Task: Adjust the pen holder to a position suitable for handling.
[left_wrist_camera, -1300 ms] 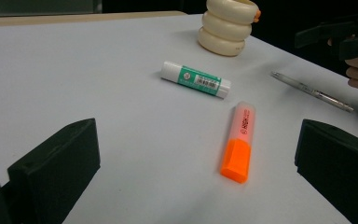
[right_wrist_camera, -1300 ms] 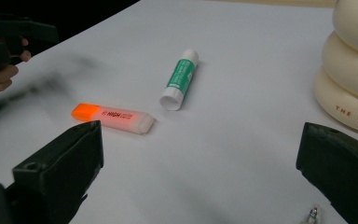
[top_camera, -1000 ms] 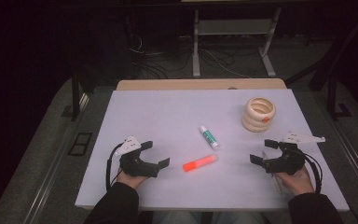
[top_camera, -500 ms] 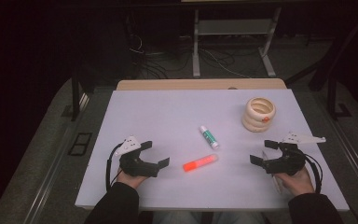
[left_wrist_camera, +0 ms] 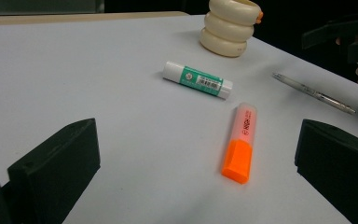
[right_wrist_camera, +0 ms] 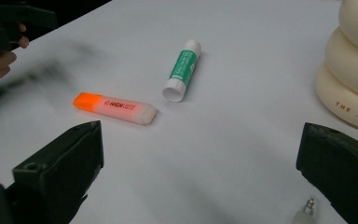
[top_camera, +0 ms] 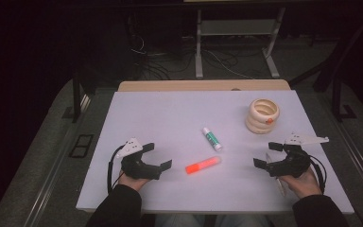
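Both sets of jaws spread wide, gripping nothing — left gripper [top_camera: 157, 156] aimed at the orange highlighter [top_camera: 203, 165], lying flat mid-table just beside it; right gripper [top_camera: 268, 154] resting apart, near the clear pen [left_wrist_camera: 313, 92].
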A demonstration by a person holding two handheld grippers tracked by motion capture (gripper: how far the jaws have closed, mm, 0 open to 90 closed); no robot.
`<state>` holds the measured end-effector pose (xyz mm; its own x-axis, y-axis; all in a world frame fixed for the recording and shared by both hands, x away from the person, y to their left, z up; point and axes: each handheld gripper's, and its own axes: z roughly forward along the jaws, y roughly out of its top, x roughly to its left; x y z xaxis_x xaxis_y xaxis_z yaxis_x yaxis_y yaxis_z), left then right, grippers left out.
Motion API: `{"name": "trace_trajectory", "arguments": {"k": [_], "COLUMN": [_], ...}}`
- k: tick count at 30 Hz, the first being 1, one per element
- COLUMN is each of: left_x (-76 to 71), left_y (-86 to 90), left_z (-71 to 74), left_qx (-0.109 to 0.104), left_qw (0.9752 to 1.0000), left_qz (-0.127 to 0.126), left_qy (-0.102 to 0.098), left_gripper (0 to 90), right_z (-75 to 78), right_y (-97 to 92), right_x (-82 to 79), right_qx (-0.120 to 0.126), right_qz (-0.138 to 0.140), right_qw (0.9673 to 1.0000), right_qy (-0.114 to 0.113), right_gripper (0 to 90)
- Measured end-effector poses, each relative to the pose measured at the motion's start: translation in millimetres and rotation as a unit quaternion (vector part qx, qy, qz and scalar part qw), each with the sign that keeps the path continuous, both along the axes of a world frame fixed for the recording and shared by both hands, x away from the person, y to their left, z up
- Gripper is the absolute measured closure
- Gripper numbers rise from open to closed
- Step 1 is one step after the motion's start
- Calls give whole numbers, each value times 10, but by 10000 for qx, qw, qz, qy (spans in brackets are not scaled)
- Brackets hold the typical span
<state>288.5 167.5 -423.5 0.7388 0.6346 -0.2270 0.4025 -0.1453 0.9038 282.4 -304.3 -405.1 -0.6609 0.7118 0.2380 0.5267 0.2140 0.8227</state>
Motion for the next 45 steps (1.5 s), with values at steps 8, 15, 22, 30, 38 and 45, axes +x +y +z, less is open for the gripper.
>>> {"name": "trace_trajectory", "arguments": {"k": [8, 15, 22, 30, 38, 45], "left_x": [-3, -7, -8, -9, -9, -9], "left_y": [-3, 5, 4, 5, 6, 2], "left_z": [-1, 4, 4, 3, 3, 1], "left_qx": [9, 5, 13, 16, 11, 13], "left_qw": [10000, 10000, 10000, 10000, 10000, 10000], "left_qz": [15, 22, 23, 20, 21, 26], "left_qy": [8, 1, 1, 1, 1, 8], "left_gripper": [0, 0, 0, 0, 0, 0], "right_z": [125, 210, 314, 438, 567, 602], "right_y": [-57, -111, -150, -220, -296, -370], "right_x": [78, 160, 262, 424, 582, 716], "right_qx": [5, 29, -80, -196, -262, -282], "right_qz": [-18, -17, 15, -4, -70, -157], "right_qw": [10000, 9998, 9997, 9994, 9992, 9988], "right_qy": [77, 170, 209, 276, 300, 367], "right_gripper": [2, 2, 2, 2, 2, 3]}}
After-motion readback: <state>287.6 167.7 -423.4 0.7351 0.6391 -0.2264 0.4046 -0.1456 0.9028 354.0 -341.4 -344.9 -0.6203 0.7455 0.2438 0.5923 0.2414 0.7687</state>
